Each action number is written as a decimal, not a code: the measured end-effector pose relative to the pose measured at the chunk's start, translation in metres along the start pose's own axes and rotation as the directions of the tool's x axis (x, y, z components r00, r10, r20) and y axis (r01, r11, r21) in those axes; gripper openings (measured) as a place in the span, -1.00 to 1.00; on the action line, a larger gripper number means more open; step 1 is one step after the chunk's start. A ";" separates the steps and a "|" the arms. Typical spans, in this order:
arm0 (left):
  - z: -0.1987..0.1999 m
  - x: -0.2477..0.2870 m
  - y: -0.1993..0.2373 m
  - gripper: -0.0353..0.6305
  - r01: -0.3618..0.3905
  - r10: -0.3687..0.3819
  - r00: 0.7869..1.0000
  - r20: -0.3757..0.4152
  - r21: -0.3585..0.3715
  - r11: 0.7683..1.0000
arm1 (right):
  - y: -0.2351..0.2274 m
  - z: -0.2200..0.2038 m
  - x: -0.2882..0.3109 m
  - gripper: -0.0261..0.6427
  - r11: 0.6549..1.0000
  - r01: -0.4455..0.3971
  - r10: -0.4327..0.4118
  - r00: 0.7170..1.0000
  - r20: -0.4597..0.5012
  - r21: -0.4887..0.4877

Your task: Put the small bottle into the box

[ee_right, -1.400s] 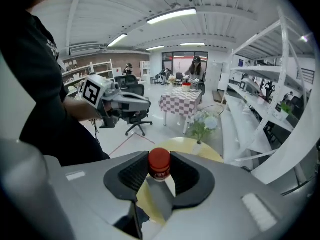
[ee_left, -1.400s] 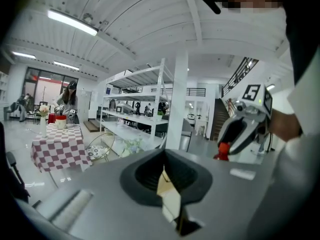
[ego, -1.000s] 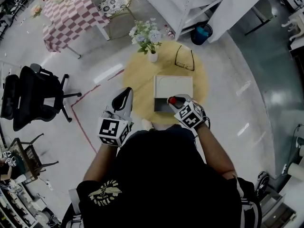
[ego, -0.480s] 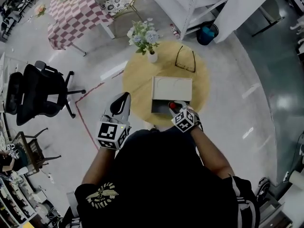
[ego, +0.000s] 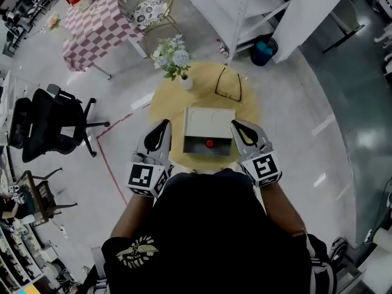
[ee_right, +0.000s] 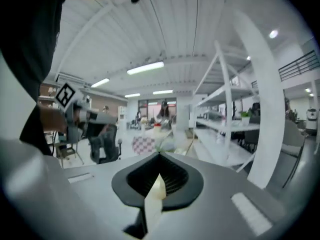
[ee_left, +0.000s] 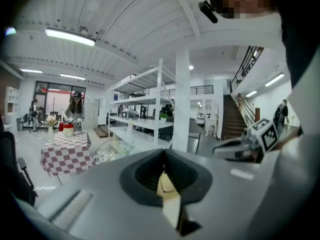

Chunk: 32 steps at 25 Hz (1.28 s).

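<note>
The white box (ego: 209,120) lies on the round wooden table (ego: 164,103) with its drawer pulled out toward me. The small bottle, seen as a red cap (ego: 209,143), sits inside the dark drawer. My left gripper (ego: 164,125) hovers just left of the box, shut and empty. My right gripper (ego: 236,125) hovers just right of the box, its jaws together with nothing between them. In the left gripper view the left gripper (ee_left: 163,153) points up into the room, and the right gripper (ee_right: 159,157) does the same in the right gripper view.
A white vase of flowers (ego: 173,57) and a pair of glasses (ego: 228,84) lie on the far half of the table. A black office chair (ego: 43,124) stands at the left. A checked-cloth table (ego: 98,26), white shelving and a blue bin (ego: 264,49) stand beyond.
My right gripper, earlier over the drawer with the red-capped bottle, has let it go, drawn back to the box's right side and shut. The bottle now rests in the drawer.
</note>
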<state>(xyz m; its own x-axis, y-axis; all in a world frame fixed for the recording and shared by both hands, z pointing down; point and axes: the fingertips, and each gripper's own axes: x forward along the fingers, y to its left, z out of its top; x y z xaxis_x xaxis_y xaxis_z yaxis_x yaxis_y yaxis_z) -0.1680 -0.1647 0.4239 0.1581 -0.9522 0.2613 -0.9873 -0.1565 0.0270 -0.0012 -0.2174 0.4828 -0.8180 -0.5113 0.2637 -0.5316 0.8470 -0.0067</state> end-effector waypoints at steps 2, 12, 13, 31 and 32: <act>0.019 0.006 -0.015 -0.89 0.005 -0.005 0.998 0.060 -0.004 1.000 | -0.020 0.061 -0.019 -0.90 0.998 0.045 -0.041 0.991 0.124 -0.031; 0.046 0.028 -0.069 -0.89 -0.023 0.022 0.992 0.128 0.003 1.000 | -0.052 0.098 -0.055 -0.90 0.998 0.020 -0.005 0.975 0.222 -0.066; 0.047 0.028 -0.071 -0.89 -0.033 0.032 0.992 0.126 0.004 0.999 | -0.053 0.096 -0.057 -0.90 0.998 0.010 0.003 0.976 0.218 -0.057; 0.023 0.004 -0.063 -0.89 -0.079 0.078 0.995 0.056 0.012 0.997 | -0.035 0.067 -0.044 -0.90 0.998 -0.056 0.062 0.985 0.159 -0.043; 0.022 0.007 -0.060 -0.89 -0.059 0.059 0.997 0.056 0.012 0.998 | -0.032 0.065 -0.041 -0.90 0.998 -0.045 0.051 0.989 0.142 -0.041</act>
<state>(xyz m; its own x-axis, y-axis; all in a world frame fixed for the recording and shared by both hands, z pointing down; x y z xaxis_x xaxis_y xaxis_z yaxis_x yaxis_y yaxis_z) -0.1070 -0.1676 0.4023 0.1005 -0.9730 0.2080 -0.9947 -0.1028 -0.0005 0.0351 -0.2328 0.4095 -0.8668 -0.4832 0.1230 -0.4844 0.8746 0.0213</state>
